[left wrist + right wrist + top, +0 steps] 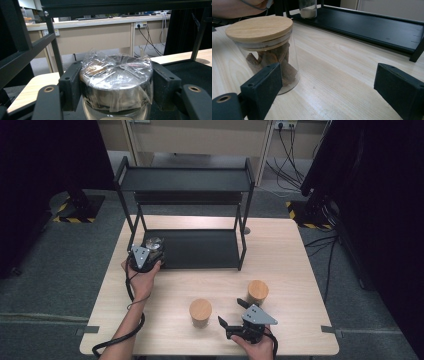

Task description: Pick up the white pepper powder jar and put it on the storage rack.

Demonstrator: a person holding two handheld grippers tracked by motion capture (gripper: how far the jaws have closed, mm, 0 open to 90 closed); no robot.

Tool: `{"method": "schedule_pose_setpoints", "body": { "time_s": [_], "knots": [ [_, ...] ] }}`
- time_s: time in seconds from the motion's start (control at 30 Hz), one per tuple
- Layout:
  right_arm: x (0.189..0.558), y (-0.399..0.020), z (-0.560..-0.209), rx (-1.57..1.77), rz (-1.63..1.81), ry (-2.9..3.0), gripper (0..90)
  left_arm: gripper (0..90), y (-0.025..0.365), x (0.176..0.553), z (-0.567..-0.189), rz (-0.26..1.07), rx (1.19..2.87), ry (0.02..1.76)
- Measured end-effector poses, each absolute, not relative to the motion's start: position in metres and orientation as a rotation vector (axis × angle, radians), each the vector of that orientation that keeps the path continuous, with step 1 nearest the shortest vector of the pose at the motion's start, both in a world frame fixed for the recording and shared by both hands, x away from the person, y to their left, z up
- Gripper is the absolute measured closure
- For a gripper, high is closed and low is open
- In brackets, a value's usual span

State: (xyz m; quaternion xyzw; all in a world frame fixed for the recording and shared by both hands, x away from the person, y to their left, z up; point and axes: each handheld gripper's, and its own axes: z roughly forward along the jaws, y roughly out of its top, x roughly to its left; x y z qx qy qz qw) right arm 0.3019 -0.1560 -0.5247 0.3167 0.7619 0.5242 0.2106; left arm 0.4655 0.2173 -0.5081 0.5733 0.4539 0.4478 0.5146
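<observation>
A round glass jar [116, 87] is held in the left tool [116, 97]. Its top is covered with shiny, crinkled clear wrap, and a dark band runs around it under the wrap. Something brown can be seen under the wrap on one side. The jar is kept upright, with its long axis straight up and down and its wrapped top facing up. It is squeezed from both sides by the two black pads [71, 86], so the left tool is closed tight on it. In the high view the jar [154, 243] is seen at the left front corner of the bottom shelf of a black rack [200, 248], and the left tool [144, 256] is held by a hand [141, 281] from the near side.

The rack is set at the far side of a light wood desk [285, 265]. Two more glass jars with wooden lids are stood on the desk, one [200, 312] near the middle front and one [258, 292] to its right. The right tool [231, 316] is rested near the front edge, just beside the nearer jar. Its jaws are spread wide and nothing is gripped. In the right gripper view, brown chunks are seen inside that jar [268, 53].
</observation>
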Motion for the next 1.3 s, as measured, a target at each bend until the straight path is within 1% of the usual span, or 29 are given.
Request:
{"method": "schedule_pose_setpoints", "body": {
  "time_s": [1.3],
  "knots": [
    [0.3015,-0.1555,-0.5247,0.871,1.453,2.12,8.6,33.8,0.2189,0.4698,-0.5117,1.047,1.384,1.107]
  ]
}}
